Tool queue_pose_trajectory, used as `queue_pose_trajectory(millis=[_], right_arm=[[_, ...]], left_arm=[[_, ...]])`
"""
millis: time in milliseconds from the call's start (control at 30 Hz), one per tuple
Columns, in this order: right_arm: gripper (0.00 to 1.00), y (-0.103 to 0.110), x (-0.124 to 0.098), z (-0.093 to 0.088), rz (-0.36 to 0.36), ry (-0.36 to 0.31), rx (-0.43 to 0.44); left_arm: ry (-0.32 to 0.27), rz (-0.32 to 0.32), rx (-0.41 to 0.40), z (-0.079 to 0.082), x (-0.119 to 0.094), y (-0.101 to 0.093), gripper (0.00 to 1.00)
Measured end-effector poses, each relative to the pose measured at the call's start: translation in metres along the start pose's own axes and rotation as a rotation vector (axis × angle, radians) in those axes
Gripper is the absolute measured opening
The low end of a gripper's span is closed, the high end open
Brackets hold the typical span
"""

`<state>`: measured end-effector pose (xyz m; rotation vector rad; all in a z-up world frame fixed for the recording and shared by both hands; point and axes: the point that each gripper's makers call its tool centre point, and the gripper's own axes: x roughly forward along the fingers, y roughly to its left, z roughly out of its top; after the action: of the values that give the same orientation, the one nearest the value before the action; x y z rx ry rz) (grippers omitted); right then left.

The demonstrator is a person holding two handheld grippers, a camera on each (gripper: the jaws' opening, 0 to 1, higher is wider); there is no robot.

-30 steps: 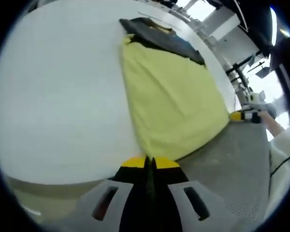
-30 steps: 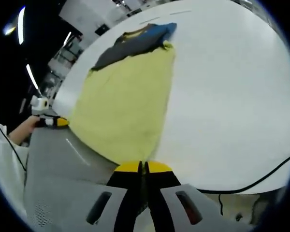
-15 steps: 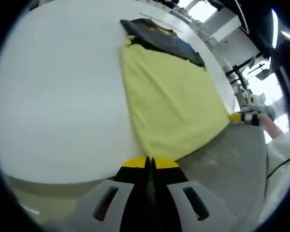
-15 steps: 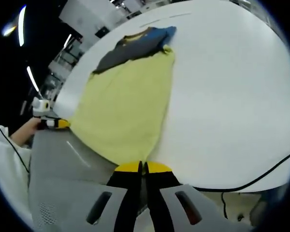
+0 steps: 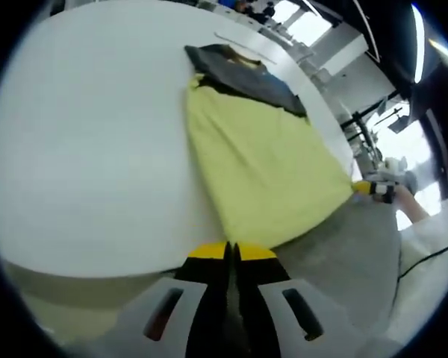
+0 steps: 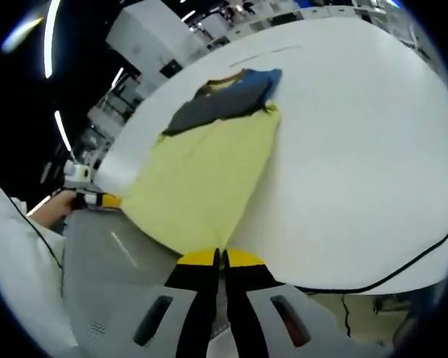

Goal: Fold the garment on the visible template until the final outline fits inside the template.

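Both grippers (image 5: pixel 232 250) (image 6: pixel 217 256) pinch garment (image 5: pixel 265 168) hem | table (image 5: pixel 82 149) edge

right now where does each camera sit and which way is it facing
Left gripper view: rides the left gripper, looking along its shut jaws at the near corner of the yellow garment on the white table; the right gripper and a hand enter at right.
Right gripper view: rides the right gripper, jaws shut at the garment's other near corner, facing across the table; the left gripper, a hand and a white sleeve show at left.
Shared: the yellow garment, the dark garment at its far end, the table.
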<state>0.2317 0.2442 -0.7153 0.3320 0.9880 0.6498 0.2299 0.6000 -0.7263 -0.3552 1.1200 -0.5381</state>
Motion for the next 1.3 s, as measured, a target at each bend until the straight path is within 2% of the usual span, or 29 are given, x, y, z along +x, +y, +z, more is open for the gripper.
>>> queue_pose_trajectory(millis=[400, 900, 1300], right_arm=[[0.03, 0.023, -0.029, 0.006, 0.040, -0.090, 0.016], [0.03, 0.047, -0.054, 0.003, 0.069, -0.087, -0.056], [0.03, 0.060, -0.073, 0.006, 0.123, -0.108, -0.087]], left_arm=[[-0.085, -0.053, -0.037, 0.009, -0.034, -0.021, 0.00], [-0.101, -0.097, -0.043, -0.001, -0.061, -0.047, 0.00], [-0.147, -0.140, -0.075, 0.002, -0.085, -0.062, 0.00]])
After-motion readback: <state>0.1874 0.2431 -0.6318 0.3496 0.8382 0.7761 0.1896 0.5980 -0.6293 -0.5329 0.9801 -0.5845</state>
